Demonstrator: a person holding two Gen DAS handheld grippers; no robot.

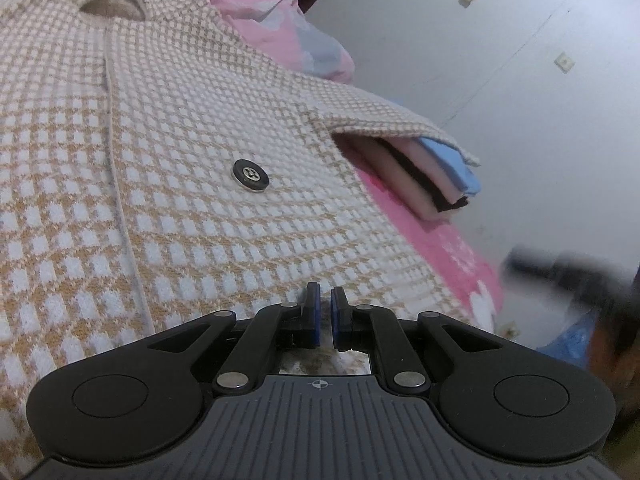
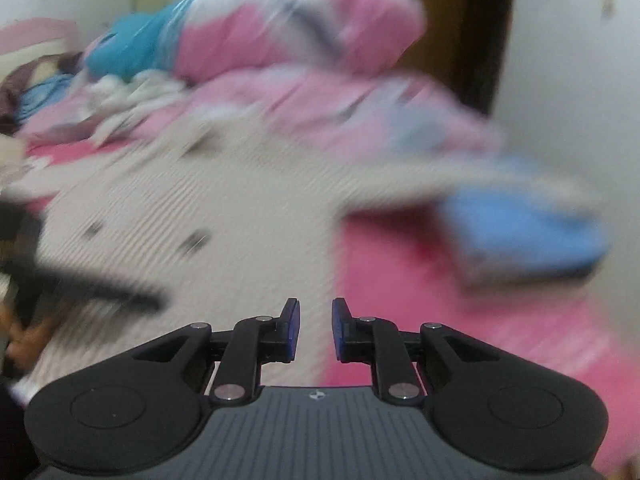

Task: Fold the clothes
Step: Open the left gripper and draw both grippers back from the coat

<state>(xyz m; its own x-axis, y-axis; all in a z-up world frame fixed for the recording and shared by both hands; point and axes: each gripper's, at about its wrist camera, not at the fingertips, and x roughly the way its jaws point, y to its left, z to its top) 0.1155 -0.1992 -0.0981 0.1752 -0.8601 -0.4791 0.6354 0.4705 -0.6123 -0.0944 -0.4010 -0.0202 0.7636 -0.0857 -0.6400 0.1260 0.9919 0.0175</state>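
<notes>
Closest to the left wrist camera, the left gripper [image 1: 324, 300] has its blue pads almost together, with only a narrow slit between them. It sits low over the hem of the checked knit cardigan [image 1: 180, 184]; whether cloth is pinched in that slit is hidden behind the finger bases. The cardigan lies spread across the bed, tan and white squares with a dark button [image 1: 251, 175] near its middle. Its collar is cut off at the top edge of the view. One sleeve drapes over a stack of folded clothes [image 1: 436, 176] in pink, black and blue at the bed's right edge, covering most of the stack. Pink bedsheet [image 1: 448, 248] shows beside the hem, and a pink quilt [image 1: 256, 4] bunches at the far end.

From the right wrist view everything is smeared by motion. The right gripper [image 2: 316, 322] stands with a clear gap between its pads and nothing in it, over the boundary of cardigan [image 2: 224, 208] and sheet. A dark blurred shape at the left edge cannot be made out.
</notes>
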